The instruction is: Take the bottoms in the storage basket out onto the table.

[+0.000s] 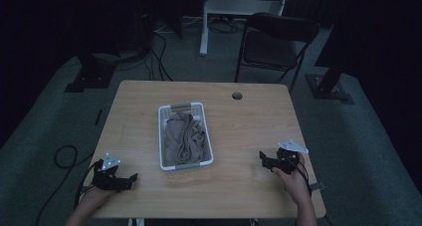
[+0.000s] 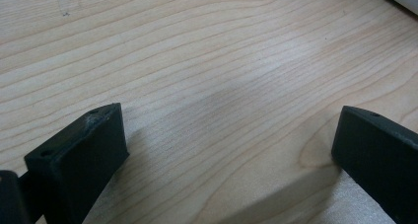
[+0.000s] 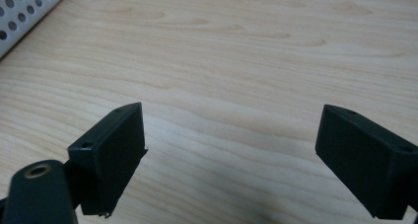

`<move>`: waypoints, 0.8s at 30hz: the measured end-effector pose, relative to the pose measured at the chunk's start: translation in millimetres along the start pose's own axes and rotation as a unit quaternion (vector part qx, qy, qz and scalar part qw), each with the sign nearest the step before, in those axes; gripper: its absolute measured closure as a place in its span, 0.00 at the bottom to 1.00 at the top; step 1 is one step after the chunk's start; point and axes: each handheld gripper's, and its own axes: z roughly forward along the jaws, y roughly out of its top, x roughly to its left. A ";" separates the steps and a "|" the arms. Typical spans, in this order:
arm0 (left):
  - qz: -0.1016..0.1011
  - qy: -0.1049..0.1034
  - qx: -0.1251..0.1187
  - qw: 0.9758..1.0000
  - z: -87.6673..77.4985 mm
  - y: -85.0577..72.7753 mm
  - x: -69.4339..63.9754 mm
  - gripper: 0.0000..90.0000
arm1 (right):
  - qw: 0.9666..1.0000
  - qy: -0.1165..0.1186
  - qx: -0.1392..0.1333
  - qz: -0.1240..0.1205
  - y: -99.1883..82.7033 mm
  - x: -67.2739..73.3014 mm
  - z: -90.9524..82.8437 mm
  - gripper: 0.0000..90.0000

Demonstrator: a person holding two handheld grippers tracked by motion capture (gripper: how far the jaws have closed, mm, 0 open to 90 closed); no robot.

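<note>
While both tools sit low at the near edge of the wooden table, nothing is gripped yet: the left gripper at about seven o'clock has its jaws spread wide over bare board, and the right gripper at about four o'clock is likewise released, its black blocks standing well apart above the grain.

Further in, near the table's centre, stands the white basket, a rectangular plastic tub with perforated walls and a grey handle strip at its far end (a corner of that dotted wall shows at ten o'clock in the right gripper view). Inside lies the grey-brown cloth, soft, rumpled, bunched into long folds that run the basket's length.

My worry is the lightness of that basket: a pinch on a deep fold could drag the whole tub along or tip it, unless the other tool steadies the rim. Grabbing just one loose layer could also leave the rest trailing over the wall.

Beyond, at twelve o'clock, a round cable hole pierces the tabletop, and a dark folding chair waits on the carpet.
</note>
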 end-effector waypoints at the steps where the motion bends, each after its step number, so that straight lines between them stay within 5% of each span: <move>1: 0.000 0.000 0.000 1.000 0.0 0.0 0.0 0.01 | 1.000 0.001 -0.001 0.000 1.0 1.0 0.3 0.13; 24: 0.000 0.000 0.000 1.000 0.0 0.0 0.0 0.01 | 0.999 0.022 -0.019 -0.014 20.3 23.2 8.9 0.13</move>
